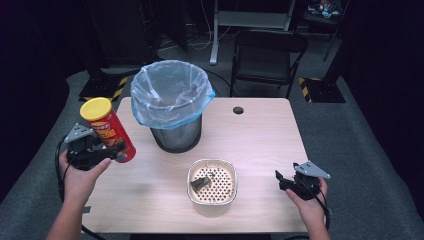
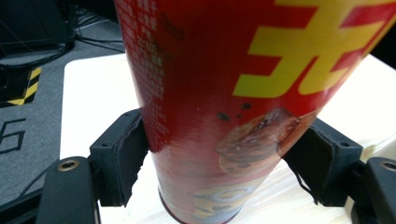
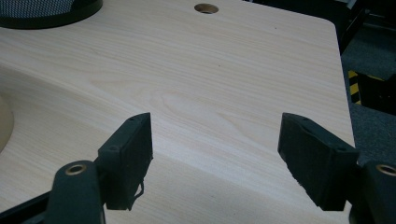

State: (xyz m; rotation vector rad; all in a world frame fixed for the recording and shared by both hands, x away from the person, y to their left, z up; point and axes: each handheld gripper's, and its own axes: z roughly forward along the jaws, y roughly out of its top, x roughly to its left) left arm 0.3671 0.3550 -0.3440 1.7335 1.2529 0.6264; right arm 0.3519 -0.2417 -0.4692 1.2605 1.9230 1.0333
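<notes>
A red snack can [image 1: 111, 131] with a yellow lid is held tilted above the table's left side, my left gripper [image 1: 107, 152] shut on its lower part. In the left gripper view the red can [image 2: 219, 93] stands between both black pads, which press its sides. My right gripper [image 1: 284, 181] hovers near the table's front right edge, open with nothing between its jaws. Its own view has the two pads [image 3: 128, 156] wide apart over bare wood [image 3: 196, 93].
A metal bin lined with a clear blue bag [image 1: 172, 102] stands at the table's back middle. A perforated foil tray [image 1: 212, 182] with a small scrap in it lies near the front middle. A cable hole [image 1: 238, 110] is behind. A black chair [image 1: 267, 55] stands beyond the table.
</notes>
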